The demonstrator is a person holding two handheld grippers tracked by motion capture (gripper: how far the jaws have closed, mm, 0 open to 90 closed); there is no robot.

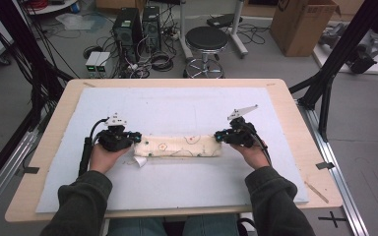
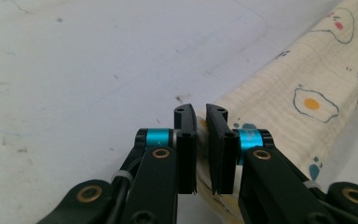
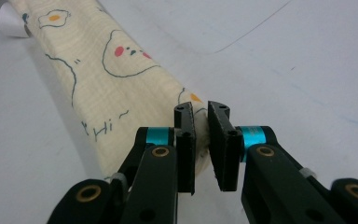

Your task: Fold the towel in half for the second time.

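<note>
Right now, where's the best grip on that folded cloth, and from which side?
By its two short ends, one gripper from each side. The folded cloth lies as a long narrow strip across the mat, so end grips probably keep it taut. The left gripper and right gripper already pinch an end each.

One legible marking found: the handwritten-style word "Hi", printed in dark outline on the cream folded cloth [image 3: 116,88], read in the right gripper view near the cloth's lower edge beside the drawn figures. The cloth's other print consists of fried-egg drawings and a face with red cheeks, carrying no lettering. A white tag [image 3: 10,21] at the cloth's far end bears nothing readable, and the cardboard box [image 1: 302,24] on the floor in the high view shows a dark mark too small to read.
</note>
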